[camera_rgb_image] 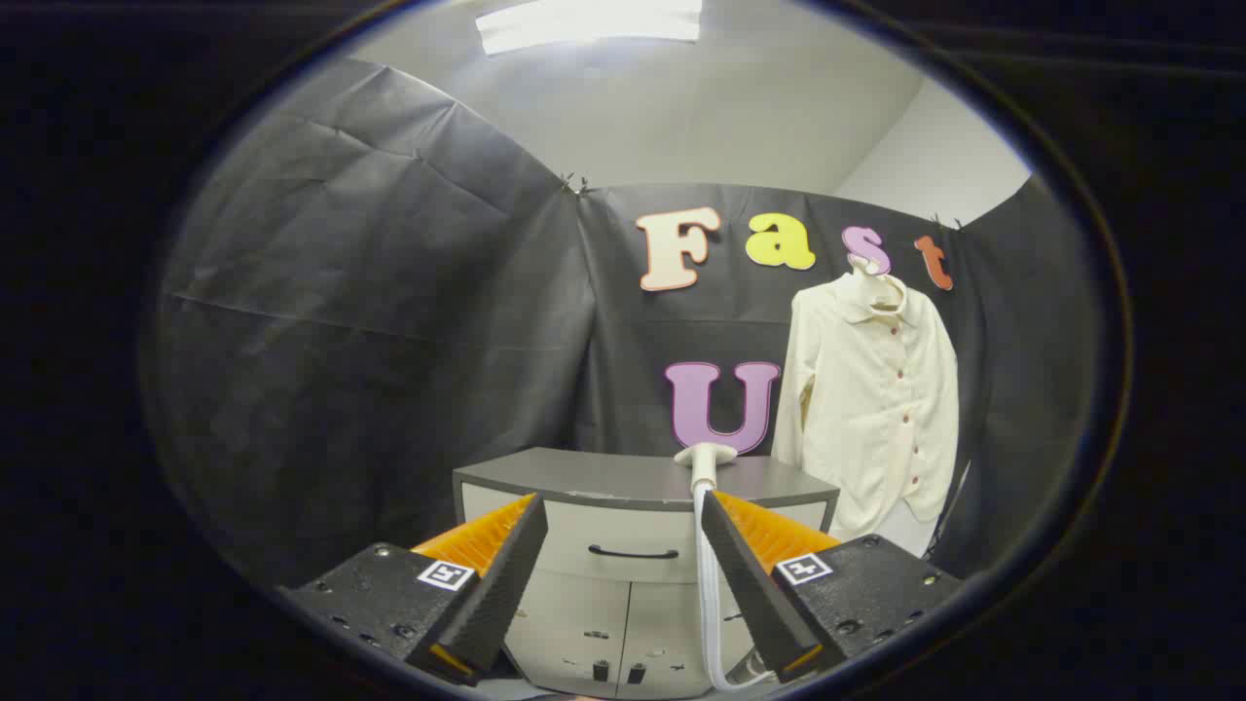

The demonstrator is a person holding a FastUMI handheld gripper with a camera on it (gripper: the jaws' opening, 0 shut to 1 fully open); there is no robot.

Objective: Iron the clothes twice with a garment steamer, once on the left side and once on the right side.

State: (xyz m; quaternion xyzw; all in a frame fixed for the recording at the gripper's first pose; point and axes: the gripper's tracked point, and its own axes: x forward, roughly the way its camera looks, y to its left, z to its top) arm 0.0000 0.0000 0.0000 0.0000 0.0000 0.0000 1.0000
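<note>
- While nothing is gripped, gripper [623, 545]: fingers spread wide, empty.
- Garment steamer [705, 460]: on cabinet [584, 477], just beyond fingers.
- Shirt [876, 399]: hanging beyond, right.
- Step: likely approach; next, close on steamer handle.

bright ceiling light [589, 21] glares overhead; sharp focus, fisheye bending the edges.

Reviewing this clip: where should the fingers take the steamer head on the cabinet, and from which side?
Likely the narrow neck of the steamer head, below its flared top, approached head-on over the cabinet; its hose hangs down the front. The gripper is open, short of it.
</note>
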